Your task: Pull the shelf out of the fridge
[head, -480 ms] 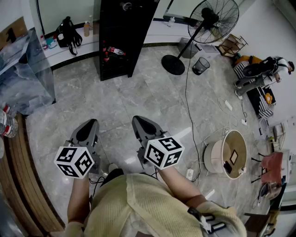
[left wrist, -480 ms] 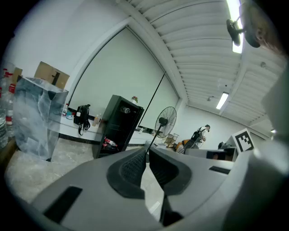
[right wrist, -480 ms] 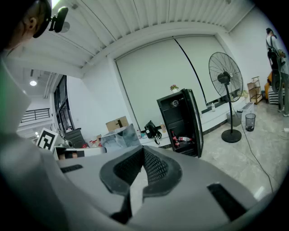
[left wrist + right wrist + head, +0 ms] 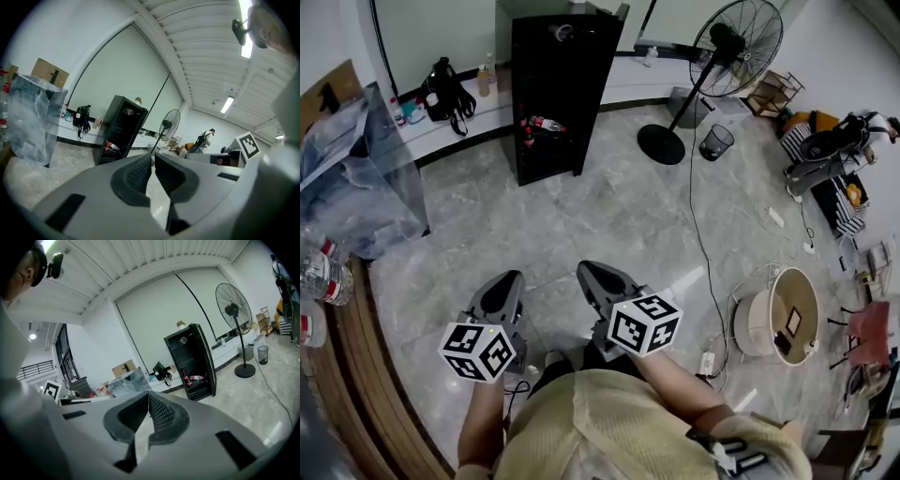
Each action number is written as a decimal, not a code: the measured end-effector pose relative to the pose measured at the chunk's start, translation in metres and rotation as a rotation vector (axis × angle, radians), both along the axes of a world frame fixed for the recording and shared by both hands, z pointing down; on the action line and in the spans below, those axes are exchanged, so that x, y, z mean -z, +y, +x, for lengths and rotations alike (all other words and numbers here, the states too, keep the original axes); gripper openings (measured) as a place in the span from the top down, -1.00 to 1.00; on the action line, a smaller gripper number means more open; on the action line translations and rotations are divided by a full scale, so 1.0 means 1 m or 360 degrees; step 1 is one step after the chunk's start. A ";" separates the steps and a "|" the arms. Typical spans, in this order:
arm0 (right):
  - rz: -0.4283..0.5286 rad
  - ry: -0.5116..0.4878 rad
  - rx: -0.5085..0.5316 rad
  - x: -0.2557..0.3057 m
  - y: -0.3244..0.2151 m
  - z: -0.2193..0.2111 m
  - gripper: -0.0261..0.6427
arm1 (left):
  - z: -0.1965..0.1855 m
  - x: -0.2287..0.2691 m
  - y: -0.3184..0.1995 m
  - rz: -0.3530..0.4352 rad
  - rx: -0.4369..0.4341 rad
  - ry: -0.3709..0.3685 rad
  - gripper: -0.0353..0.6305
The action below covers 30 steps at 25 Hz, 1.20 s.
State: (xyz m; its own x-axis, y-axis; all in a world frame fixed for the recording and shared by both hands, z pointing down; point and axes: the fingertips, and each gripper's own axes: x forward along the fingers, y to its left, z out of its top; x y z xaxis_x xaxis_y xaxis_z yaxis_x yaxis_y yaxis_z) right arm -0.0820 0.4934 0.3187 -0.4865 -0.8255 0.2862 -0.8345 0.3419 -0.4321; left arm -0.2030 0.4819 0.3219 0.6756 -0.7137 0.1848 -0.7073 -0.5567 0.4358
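The black fridge stands open-fronted against the far wall, well ahead of both grippers. Red-capped bottles lie on a low shelf inside it; the shelves themselves are too dark to make out. My left gripper and right gripper hang side by side over the grey floor, both shut and empty. In the left gripper view the fridge shows beyond the closed left gripper. In the right gripper view the fridge stands right of the closed right gripper.
A pedestal fan and a small mesh bin stand right of the fridge, with a cable trailing across the floor. A clear plastic-wrapped bulk and a wooden counter edge lie at the left. A round tub sits at the right.
The fridge and the room have slid down and to the right in the head view. Both grippers sit a little further right, still shut and empty.
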 end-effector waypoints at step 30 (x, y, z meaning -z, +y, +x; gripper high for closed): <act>-0.0169 -0.0319 0.0122 -0.038 -0.273 -0.018 0.63 | 0.005 -0.011 -0.244 -0.0085 0.0096 0.0092 0.79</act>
